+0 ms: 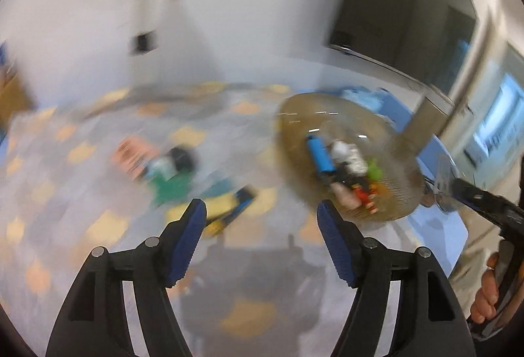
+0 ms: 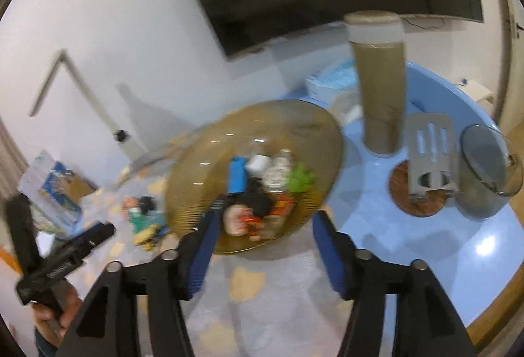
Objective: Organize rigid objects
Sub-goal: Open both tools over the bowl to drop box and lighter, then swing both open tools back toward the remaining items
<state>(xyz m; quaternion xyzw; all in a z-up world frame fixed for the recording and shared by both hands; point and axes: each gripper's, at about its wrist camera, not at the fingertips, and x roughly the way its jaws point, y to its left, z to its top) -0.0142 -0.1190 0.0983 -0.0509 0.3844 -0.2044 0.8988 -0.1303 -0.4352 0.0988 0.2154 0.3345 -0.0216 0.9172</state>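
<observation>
An amber glass plate (image 1: 304,118) (image 2: 196,167) sits on a patterned cloth and holds several small toys: a blue cylinder (image 1: 318,154) (image 2: 236,175), a white piece (image 1: 348,155) (image 2: 257,163), a green piece (image 1: 374,169) (image 2: 299,180) and red pieces (image 1: 363,195). More toys lie loose on the cloth (image 1: 177,183) (image 2: 144,219), left of the plate. My left gripper (image 1: 262,216) is open and empty above the cloth. My right gripper (image 2: 265,219) is open and empty at the plate's near rim. Both views are blurred.
A blue round table (image 2: 425,242) carries a tall tan canister (image 2: 380,85), a grey slotted rack (image 2: 430,154) on a cork coaster, a smoked-glass jug (image 2: 488,170) and a box of blue packets (image 2: 330,78). A dark screen hangs on the wall behind.
</observation>
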